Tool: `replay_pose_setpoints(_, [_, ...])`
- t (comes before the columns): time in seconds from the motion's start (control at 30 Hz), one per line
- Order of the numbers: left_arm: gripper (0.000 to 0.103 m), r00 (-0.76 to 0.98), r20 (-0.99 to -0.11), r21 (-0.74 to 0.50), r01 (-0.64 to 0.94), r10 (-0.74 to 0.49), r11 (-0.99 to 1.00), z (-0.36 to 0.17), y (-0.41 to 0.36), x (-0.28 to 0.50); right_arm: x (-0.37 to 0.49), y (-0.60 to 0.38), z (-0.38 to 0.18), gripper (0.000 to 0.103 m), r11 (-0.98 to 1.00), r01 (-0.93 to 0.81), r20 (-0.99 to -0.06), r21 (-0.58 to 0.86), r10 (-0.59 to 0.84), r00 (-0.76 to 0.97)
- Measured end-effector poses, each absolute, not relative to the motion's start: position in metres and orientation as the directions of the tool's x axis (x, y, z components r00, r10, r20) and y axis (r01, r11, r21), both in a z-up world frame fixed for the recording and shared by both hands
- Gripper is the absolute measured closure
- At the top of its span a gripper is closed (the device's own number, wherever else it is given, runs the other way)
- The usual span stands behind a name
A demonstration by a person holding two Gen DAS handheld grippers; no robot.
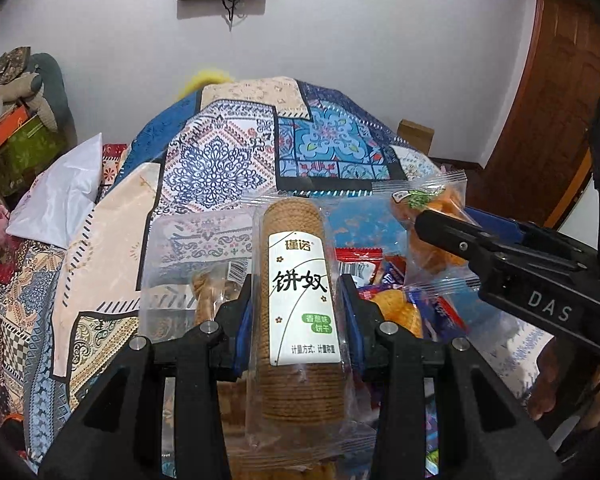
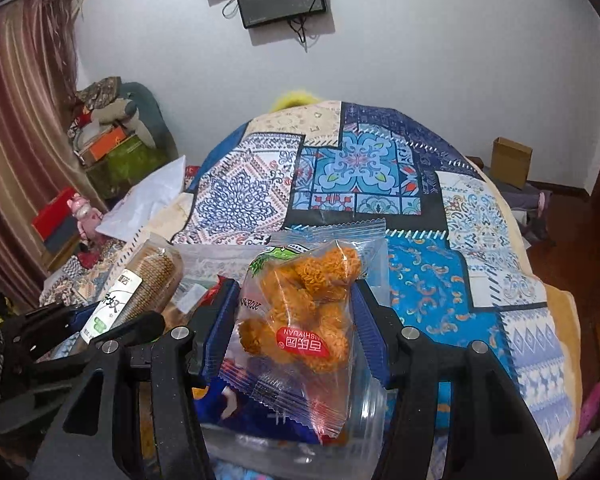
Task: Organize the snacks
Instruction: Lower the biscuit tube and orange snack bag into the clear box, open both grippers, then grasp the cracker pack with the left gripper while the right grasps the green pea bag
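My left gripper is shut on a clear-wrapped roll of round biscuits with a white label, held upright between the blue pads. My right gripper is shut on a clear packet of orange crispy snack balls with a red label. In the left wrist view the right gripper reaches in from the right with the orange packet at its tip. In the right wrist view the biscuit roll shows at the left. Both packets hang over a pile of mixed snack packets on the bed.
A patchwork quilt in blue and cream covers the bed. A clear zip bag with pastries lies left of the biscuit roll, and a clear plastic container sits under the right gripper. A white pillow, stacked boxes and a cardboard box ring the bed.
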State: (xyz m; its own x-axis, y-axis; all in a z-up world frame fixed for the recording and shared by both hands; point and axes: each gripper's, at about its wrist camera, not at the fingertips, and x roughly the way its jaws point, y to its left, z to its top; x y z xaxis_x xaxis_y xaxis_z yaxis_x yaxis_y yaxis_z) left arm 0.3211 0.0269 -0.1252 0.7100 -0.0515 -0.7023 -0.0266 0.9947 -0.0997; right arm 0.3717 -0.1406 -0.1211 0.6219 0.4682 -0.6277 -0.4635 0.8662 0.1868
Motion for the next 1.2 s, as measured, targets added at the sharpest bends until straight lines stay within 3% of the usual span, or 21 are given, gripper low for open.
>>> replay_pose_setpoints(0.13, [0.062, 0.700, -0.713, -0.103, -0.054, -0.036, 0.993, -0.128, 0.029, 0.326, 0.379, -0.139, -0.128, 0.046, 0.864, -0.460, -0.654, 0.206, 0.471, 0.592])
replay_pose_setpoints(0.27, [0.040, 0.732, -0.681, -0.095, -0.061, -0.020, 0.994, -0.115, 0.033, 0.316, 0.376, -0.141, -0.129, 0.043, 0.865, -0.461, -0.683, 0.198, 0.459, 0.569])
replay_pose_setpoints(0.5, [0.038, 0.778, -0.628, -0.057, -0.055, 0.006, 0.997, -0.082, 0.032, 0.278, 0.342, -0.152, -0.105, 0.032, 0.857, -0.485, -0.649, 0.174, 0.470, 0.598])
replay_pose_setpoints(0.77, [0.020, 0.786, -0.619, -0.072, -0.055, -0.001, 0.996, -0.071, 0.036, 0.232, 0.293, -0.177, -0.092, 0.027, 0.849, -0.497, -0.621, 0.178, 0.489, 0.613])
replay_pose_setpoints(1.2, [0.018, 0.642, -0.766, -0.047, -0.077, 0.014, 0.996, -0.148, 0.043, 0.200, 0.256, -0.203, -0.146, 0.027, 0.860, -0.473, -0.721, 0.192, 0.450, 0.526])
